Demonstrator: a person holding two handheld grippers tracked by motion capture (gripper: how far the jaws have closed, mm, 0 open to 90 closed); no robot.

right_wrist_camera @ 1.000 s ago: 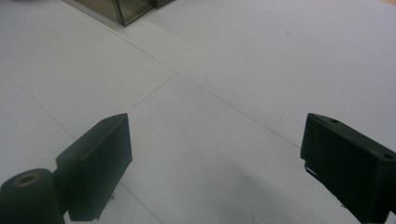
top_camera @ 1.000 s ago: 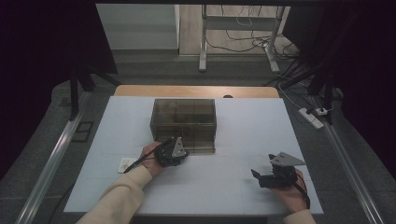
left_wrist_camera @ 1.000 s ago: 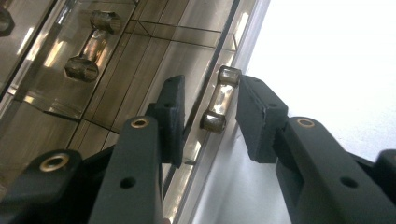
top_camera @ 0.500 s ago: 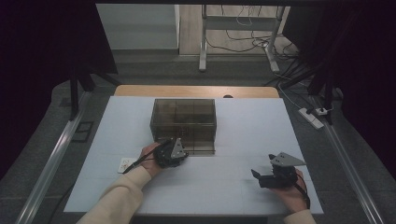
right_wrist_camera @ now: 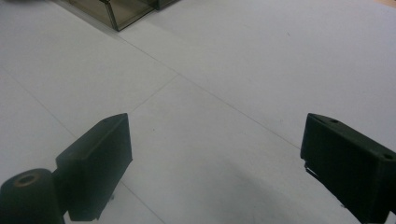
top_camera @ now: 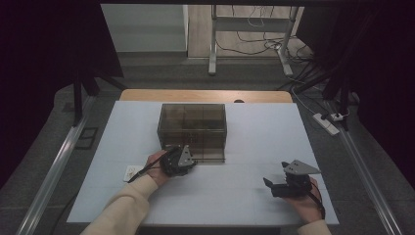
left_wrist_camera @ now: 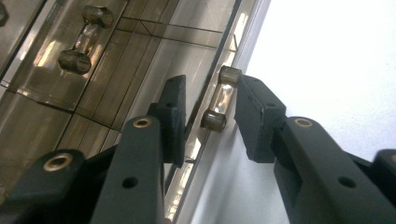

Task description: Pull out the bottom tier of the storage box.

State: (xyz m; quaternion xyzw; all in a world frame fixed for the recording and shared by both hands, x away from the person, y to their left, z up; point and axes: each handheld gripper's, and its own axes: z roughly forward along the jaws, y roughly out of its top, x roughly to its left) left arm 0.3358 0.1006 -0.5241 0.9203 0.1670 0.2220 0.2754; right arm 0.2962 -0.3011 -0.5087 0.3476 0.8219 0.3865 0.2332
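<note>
My left gripper sits at the near front of the drawer box, a drawer handle between its jaws. My right gripper rests well apart, on the table.

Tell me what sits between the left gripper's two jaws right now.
In the left gripper view, a small clear drawer handle on the smoky plastic drawer box lies between the jaws of the left gripper, with gaps showing on both sides.

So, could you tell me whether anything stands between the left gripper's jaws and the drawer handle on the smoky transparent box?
Nothing visible does: the left gripper already straddles the small clear bar handle, jaws on either side of it.
</note>
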